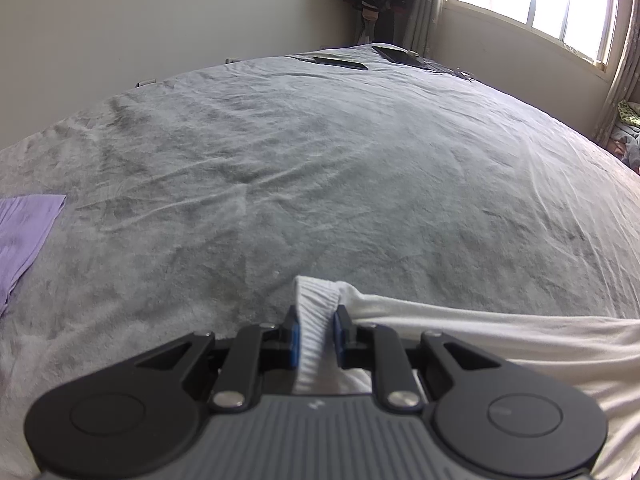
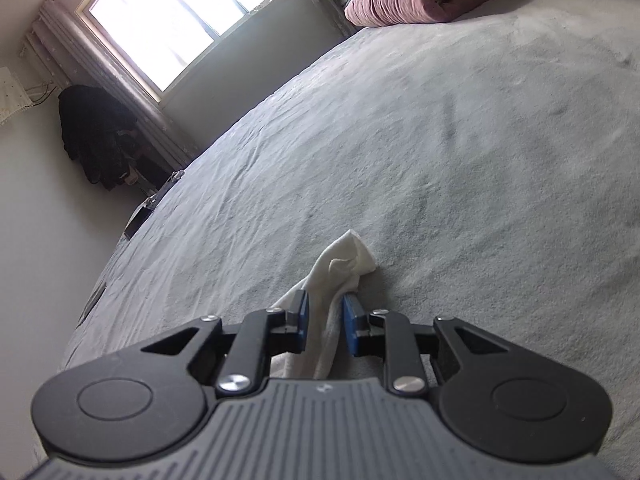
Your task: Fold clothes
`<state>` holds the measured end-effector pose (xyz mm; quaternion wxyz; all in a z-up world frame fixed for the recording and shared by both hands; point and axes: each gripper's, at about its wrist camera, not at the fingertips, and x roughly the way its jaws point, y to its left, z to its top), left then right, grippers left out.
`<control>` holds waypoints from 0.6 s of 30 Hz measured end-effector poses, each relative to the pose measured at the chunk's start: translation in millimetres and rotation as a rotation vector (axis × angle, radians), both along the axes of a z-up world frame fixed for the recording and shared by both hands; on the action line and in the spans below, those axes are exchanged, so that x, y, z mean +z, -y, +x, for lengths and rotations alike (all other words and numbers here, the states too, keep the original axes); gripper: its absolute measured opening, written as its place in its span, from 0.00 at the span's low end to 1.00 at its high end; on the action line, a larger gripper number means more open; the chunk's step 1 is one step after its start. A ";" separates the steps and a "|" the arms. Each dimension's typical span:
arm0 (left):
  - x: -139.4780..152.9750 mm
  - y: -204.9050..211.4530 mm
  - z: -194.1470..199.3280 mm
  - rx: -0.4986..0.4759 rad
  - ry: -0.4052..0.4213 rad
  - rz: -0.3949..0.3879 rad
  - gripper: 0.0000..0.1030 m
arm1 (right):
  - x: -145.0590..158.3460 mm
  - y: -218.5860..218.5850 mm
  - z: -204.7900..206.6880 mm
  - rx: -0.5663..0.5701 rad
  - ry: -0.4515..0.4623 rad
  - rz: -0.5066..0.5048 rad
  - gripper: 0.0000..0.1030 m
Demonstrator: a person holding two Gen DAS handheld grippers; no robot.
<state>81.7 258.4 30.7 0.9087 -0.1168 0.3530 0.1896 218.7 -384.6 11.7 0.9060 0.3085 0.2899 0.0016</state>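
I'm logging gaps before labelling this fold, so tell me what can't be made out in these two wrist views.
- White garment: its type and full shape; the left wrist view's right and bottom edges cut it off, and the left gripper covers part.
- Purple cloth: mostly beyond the left wrist view's left edge.
- Flat dark items at the bed's far end: too small to identify.
- Right gripper: its body hides where the white fabric continues.

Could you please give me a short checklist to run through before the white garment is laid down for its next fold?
1. Left gripper shut on the white garment, at its ribbed edge: ok.
2. Right gripper shut on a corner: ok.
3. Cloth between the grips taut: cannot tell.
4. Grey bedsheet ahead free of things: ok.
5. Purple cloth apart from the garment: ok.
6. Garment free of twists: cannot tell.
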 end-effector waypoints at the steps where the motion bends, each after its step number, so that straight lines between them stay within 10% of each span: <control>1: -0.2 0.2 0.2 0.000 -0.001 0.001 0.16 | 1.2 -4.0 1.7 -0.003 -0.008 -0.035 0.14; 3: -0.4 0.2 0.6 0.000 -0.001 0.002 0.16 | 5.1 -12.6 4.1 -0.014 -0.030 -0.134 0.02; 15: -0.2 -0.1 1.1 0.001 -0.004 -0.003 0.16 | 14.8 -56.7 -16.9 -0.034 -0.108 -0.799 0.01; 18: -0.6 -1.0 1.1 0.003 -0.007 -0.007 0.17 | 2.8 -57.6 -15.6 -0.017 -0.143 -0.837 0.02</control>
